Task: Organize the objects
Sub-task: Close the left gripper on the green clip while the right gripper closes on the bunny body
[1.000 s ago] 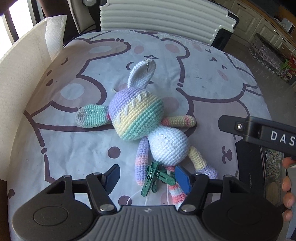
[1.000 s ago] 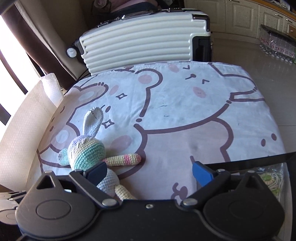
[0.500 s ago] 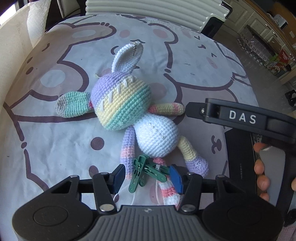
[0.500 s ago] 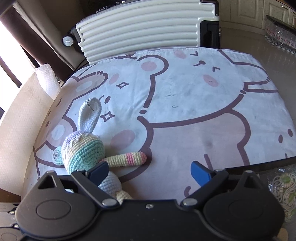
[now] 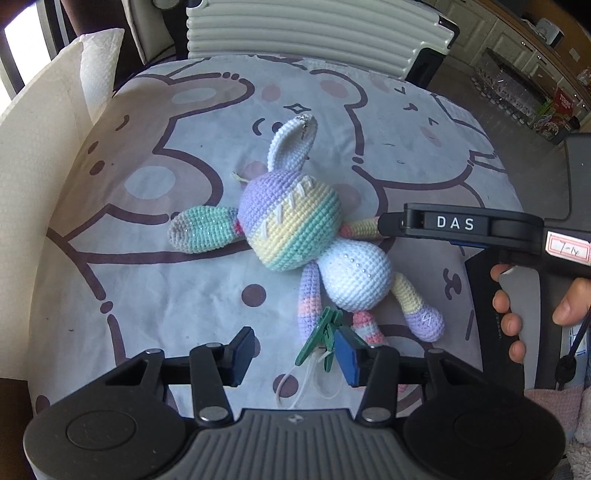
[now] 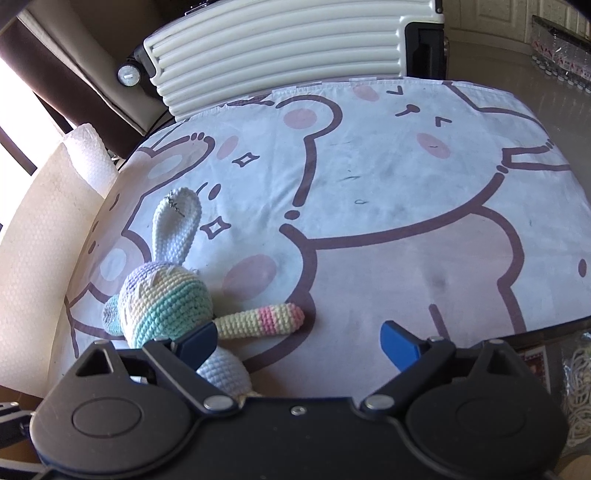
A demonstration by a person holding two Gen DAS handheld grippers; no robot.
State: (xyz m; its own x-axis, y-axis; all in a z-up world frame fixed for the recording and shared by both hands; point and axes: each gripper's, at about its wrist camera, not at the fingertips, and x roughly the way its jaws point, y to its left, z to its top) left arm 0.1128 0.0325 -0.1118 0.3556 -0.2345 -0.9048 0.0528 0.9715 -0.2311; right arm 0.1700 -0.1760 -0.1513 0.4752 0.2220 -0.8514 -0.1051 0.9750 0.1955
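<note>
The crochet bunny (image 5: 314, 240) is lying flat on the cartoon-print cloth (image 5: 147, 288), toward the cloth's left half, with one ear pointing up toward the ribbed white suitcase (image 5: 295, 33) standing behind the far edge. A roll of white foam wrap (image 5: 40, 155) is lining the cloth's left edge. In the right wrist view, the whole right half of the cloth (image 6: 424, 221) is lying bare out to its right and near edges.

The left gripper (image 5: 295, 354) is sitting low at the near edge with its jaws spread wide and gripping nothing. Its right blue pad is touching the green clothespin (image 5: 319, 338), which is lying by the bunny's legs with a white string (image 5: 306, 380) trailing from it; the left pad is standing apart over bare cloth.

The right gripper (image 6: 297, 338) is also gaping wide and holding nothing. Its left pad is hovering over the bunny's body beside the striped arm (image 6: 258, 319). In the left wrist view, its black body is reaching in from the right, with the person's hand (image 5: 524, 306) wrapped around the handle.
</note>
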